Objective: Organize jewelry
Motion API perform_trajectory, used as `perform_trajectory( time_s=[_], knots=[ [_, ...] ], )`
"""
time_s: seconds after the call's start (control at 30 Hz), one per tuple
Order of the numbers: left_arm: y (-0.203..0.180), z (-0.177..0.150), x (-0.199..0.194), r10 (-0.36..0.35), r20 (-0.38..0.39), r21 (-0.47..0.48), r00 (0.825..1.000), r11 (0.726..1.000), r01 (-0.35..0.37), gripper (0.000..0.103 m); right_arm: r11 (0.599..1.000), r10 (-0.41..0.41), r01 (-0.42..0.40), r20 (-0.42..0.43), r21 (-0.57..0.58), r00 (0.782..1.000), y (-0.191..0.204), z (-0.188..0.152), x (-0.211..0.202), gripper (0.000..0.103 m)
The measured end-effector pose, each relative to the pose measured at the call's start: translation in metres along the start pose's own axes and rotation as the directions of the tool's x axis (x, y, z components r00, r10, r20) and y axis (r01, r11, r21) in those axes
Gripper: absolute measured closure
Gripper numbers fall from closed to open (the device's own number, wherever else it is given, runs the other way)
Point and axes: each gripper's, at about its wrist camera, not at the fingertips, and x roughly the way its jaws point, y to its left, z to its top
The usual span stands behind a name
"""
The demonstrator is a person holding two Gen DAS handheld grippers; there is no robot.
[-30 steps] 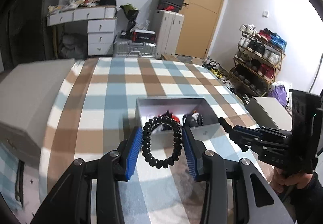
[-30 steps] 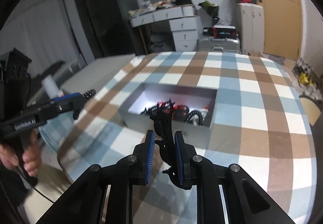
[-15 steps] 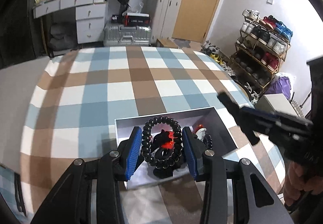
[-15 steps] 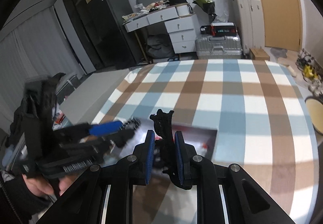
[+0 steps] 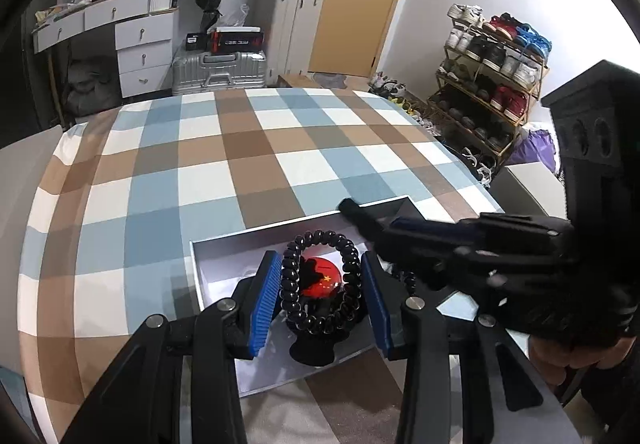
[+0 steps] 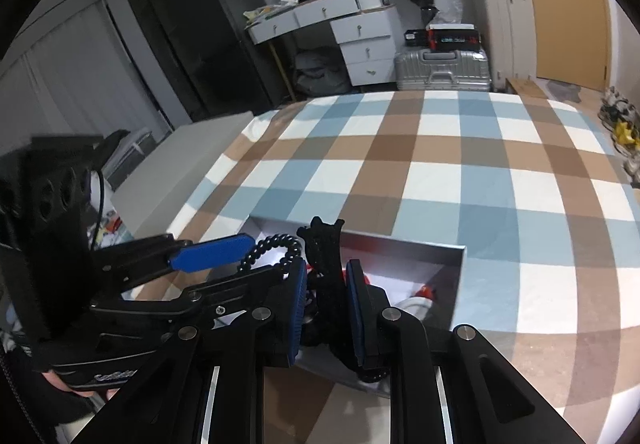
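Observation:
My left gripper [image 5: 319,264] is shut on a black beaded bracelet [image 5: 320,235], which stands as a ring between the blue pads. It hangs over an open grey box [image 5: 216,264] on the checked cloth. Below the ring, inside the box, sits a red round piece [image 5: 322,280] on a black base. My right gripper [image 6: 326,268] is shut on a black ornate piece [image 6: 323,244] over the same box [image 6: 400,244]. The right gripper [image 5: 394,228] reaches in from the right, close beside the left one. In the right wrist view the left gripper [image 6: 260,256] and bracelet [image 6: 276,242] show at left.
The checked cloth [image 5: 240,148] stretches beyond the box. A grey slab [image 6: 192,164] lies at the table's left edge. More jewellery [image 6: 424,292], red and white, lies in the box. A shoe rack [image 5: 492,84], suitcases and a desk stand far behind.
Both grippers have moved forward from the near side of the box to over it, each still holding its piece. The right gripper has closed in beside the left.

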Motion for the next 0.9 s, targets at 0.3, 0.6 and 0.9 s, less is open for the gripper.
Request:
perform_trajectory(
  time_s=[0.3, 0.6, 0.9],
  knots=[
    [0.005, 0.002, 0.001, 0.023, 0.029, -0.026, 0.999, 0.999, -0.022, 0.068, 0.999, -0.031, 0.031, 0.017, 0.021, 0.999, -0.004, -0.001, 0.003, 0.084],
    [0.011, 0.001, 0.006, 0.065, 0.057, -0.041, 0.996, 0.997, -0.062, 0.047, 0.999, -0.011, 0.009, 0.047, 0.048, 0.999, -0.010, -0.002, -0.003, 0.075],
    [0.014, -0.002, -0.024, 0.156, 0.250, -0.081, 0.955, 0.987, -0.141, 0.034, 0.998, 0.056, -0.065, 0.297, 0.020, 0.953, -0.009, -0.006, -0.043, 0.021]
  ],
)
